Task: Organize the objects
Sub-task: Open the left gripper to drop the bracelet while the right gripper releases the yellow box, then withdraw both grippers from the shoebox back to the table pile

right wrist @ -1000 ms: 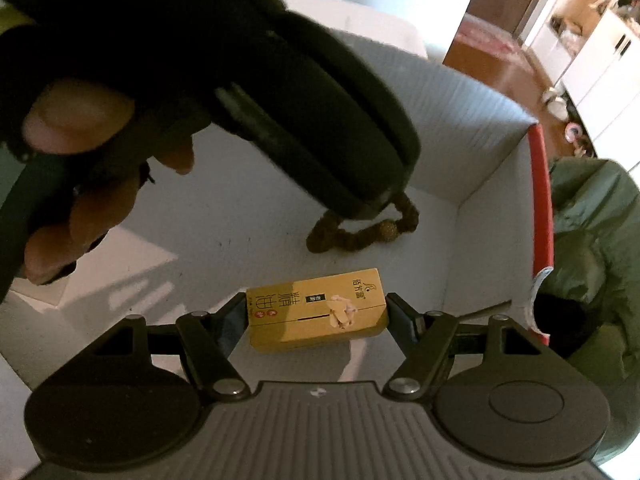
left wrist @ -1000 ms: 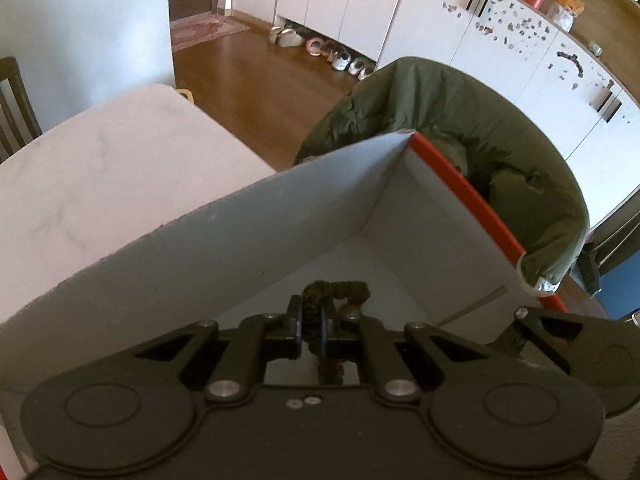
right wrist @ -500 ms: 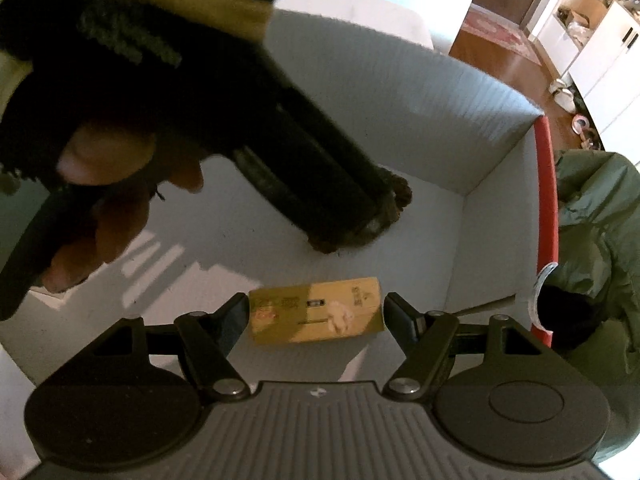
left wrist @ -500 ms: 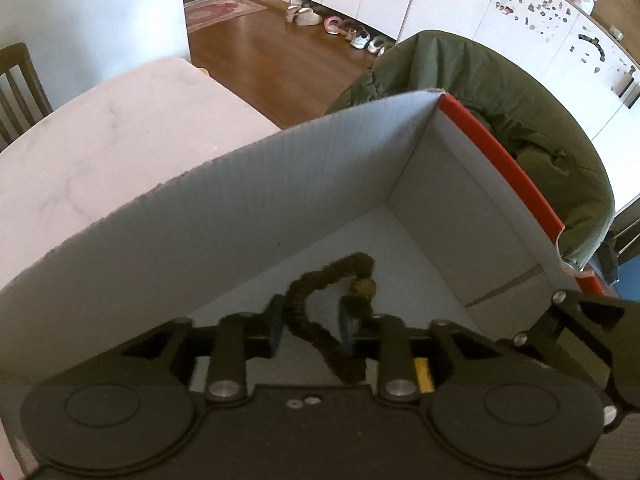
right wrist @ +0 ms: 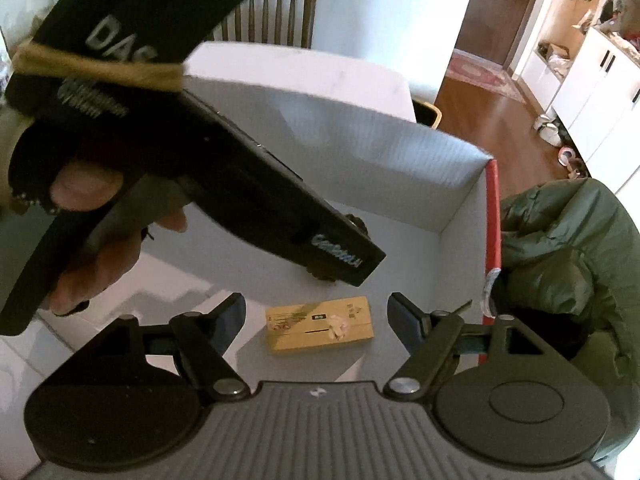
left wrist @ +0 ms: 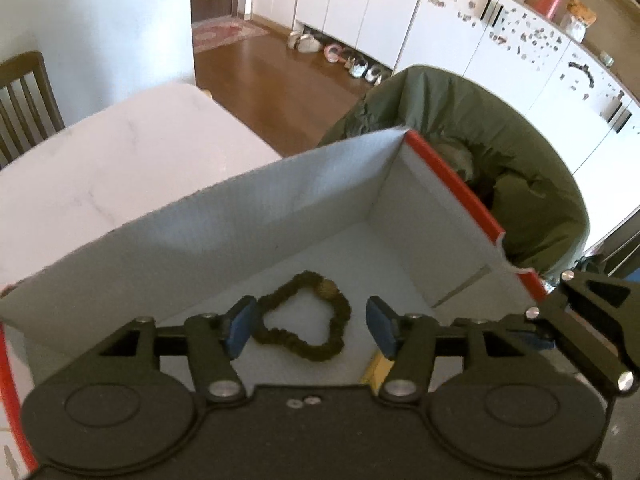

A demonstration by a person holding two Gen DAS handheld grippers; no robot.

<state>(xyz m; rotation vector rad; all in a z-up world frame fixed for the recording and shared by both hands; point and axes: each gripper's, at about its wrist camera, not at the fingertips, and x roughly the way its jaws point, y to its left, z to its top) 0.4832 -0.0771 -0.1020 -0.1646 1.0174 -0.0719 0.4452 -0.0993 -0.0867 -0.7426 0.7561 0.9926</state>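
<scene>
Scrunchie (left wrist: pixel 305 322): olive-brown hair tie, lying loose in a ragged loop on the box floor, directly between my left tongs; nothing touches it.
Left tongs (left wrist: pixel 307 326): spread wide, blue pads either side of the scrunchie with clear gaps. I read this as a release position, held low inside the box so the tie lies flat.
Right tongs (right wrist: pixel 316 318): also spread, empty, hovering over the yellow carton with space on both sides.
Yellow carton (right wrist: pixel 320 324): small printed packet, flat on the box floor, near the red-edged wall; just beside the scrunchie, not touching as far as I can tell.
Box (left wrist: pixel 240 216): white corrugated walls, red rim; serves as the collecting place, both items now in it.
Hand (right wrist: pixel 86 224): person's hand grips the left tool's handle, crossing the right view.
Surroundings: marble-look table (left wrist: pixel 100 168) under the box; green jacket (left wrist: pixel 520 168) beyond its red edge.
</scene>
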